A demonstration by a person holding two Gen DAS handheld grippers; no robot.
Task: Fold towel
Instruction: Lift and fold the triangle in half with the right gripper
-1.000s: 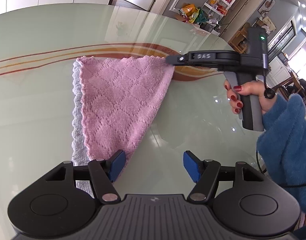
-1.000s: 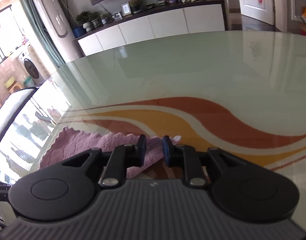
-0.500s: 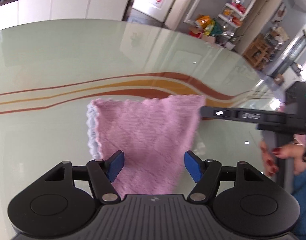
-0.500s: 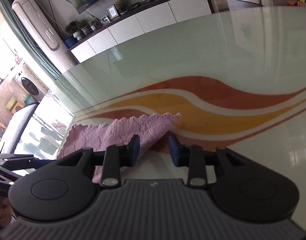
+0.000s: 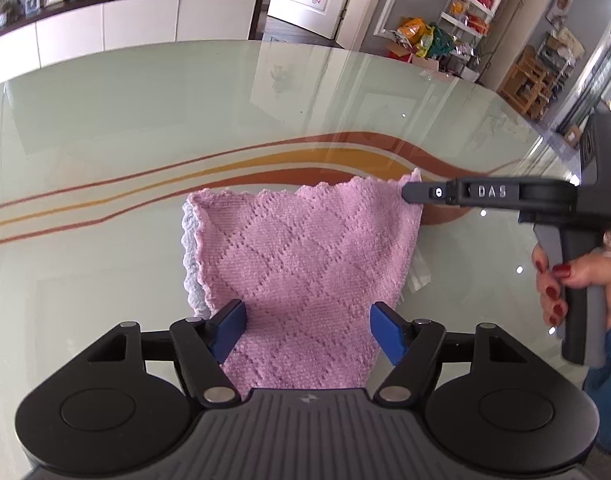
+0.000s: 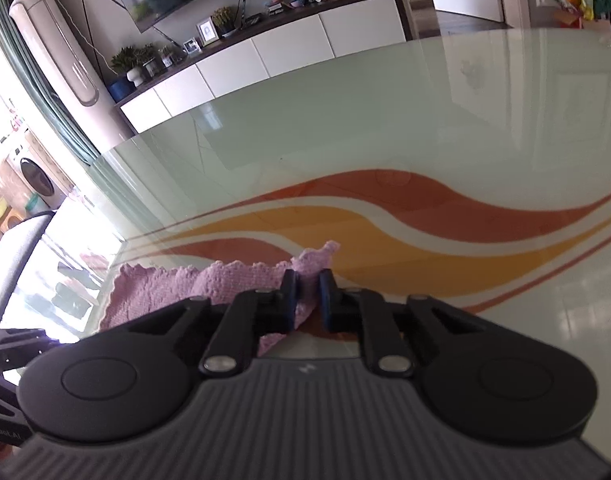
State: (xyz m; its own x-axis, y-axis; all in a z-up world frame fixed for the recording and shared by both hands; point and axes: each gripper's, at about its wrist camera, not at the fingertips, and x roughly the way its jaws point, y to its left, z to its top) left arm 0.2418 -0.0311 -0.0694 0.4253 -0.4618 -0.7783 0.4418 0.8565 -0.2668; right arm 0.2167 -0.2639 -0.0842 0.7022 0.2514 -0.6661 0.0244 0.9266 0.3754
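Note:
A pink knitted towel lies folded on the glass table, with a pale blue edge showing along its left side. My left gripper hovers over the towel's near end. Its jaws are opening, the cloth lies between the blue pads, and neither pad presses on it. My right gripper, held by a hand with red nails, reaches in from the right to the towel's far right corner. In the right wrist view its jaws are closing, and my right gripper pinches that corner of the towel.
The table top carries orange and yellow wavy stripes just beyond the towel. White cabinets stand past the far edge, and shelves with goods at the back right. A grey chair back stands at the table's left edge.
The right gripper's jaws have shut on the towel's far right corner. The left gripper has moved so that the towel's near end lies between its jaws, which stand a little wider.

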